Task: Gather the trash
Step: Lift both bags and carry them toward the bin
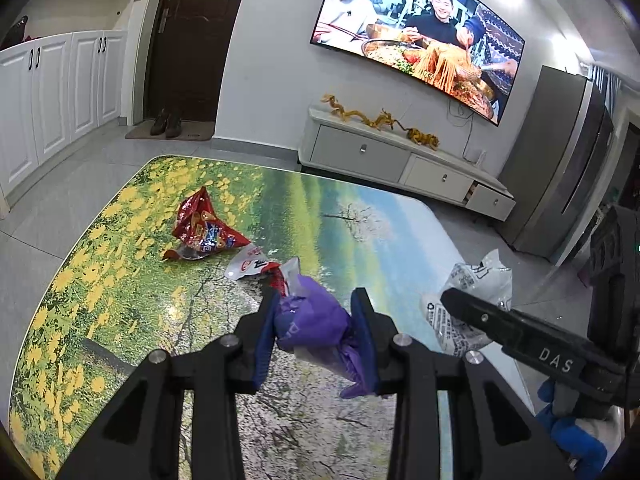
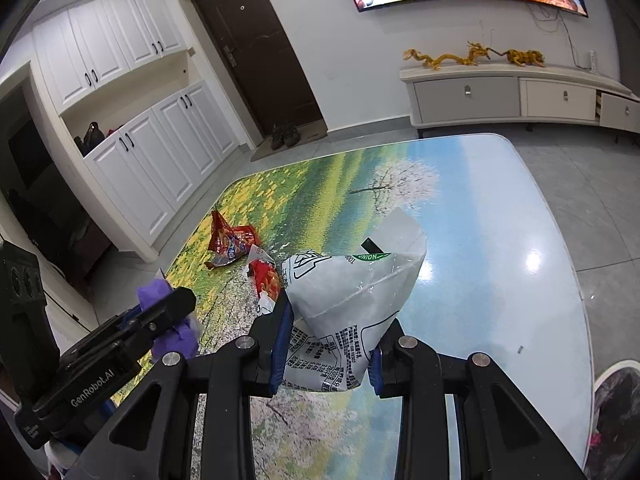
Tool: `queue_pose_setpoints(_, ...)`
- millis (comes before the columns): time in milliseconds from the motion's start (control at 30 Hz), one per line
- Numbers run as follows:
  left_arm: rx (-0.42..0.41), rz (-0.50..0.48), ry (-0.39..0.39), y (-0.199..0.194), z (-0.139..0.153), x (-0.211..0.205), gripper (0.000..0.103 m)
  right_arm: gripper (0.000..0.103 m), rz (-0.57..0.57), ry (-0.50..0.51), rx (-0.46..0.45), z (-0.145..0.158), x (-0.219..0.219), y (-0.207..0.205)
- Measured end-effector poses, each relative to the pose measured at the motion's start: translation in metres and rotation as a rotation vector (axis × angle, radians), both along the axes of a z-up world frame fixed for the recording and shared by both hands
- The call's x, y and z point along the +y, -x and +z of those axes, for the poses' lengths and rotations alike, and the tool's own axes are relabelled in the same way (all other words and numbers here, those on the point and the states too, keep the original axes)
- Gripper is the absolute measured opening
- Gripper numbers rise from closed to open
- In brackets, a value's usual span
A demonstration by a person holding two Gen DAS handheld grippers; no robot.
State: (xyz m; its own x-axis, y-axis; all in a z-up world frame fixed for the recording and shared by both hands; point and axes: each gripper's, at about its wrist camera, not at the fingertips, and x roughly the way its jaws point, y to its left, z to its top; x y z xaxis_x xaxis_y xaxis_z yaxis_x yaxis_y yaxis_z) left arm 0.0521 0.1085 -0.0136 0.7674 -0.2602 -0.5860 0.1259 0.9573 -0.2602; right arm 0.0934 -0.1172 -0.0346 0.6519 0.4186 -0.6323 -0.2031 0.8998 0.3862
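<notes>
Two wrappers are already in my grip: the left gripper (image 1: 316, 332) pinches a purple wrapper (image 1: 316, 320), the right gripper (image 2: 332, 344) clamps a white bag (image 2: 352, 300). Both hang just above the table (image 2: 500, 240). I'd keep the squeeze firm while carrying them off, since crinkly film likely slips. Red wrappers (image 1: 204, 232) remain on the table.

Home living room: wall television (image 1: 420, 36), media cabinet (image 2: 516, 96), front door (image 2: 256, 44).
</notes>
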Motion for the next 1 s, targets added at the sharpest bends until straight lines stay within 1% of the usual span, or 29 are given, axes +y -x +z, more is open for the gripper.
queue_pose_setpoints(633,-0.062,-0.036,0.001,0.026,0.031,-0.038,0.034,0.032,-0.041,-0.002,-0.052,0.023,-0.030,0.030)
queue_pose_setpoints(1000,-0.080,-0.041,0.012,0.037,0.040,-0.052,0.034,0.032,-0.047,0.010,-0.076,0.033,-0.042,0.045)
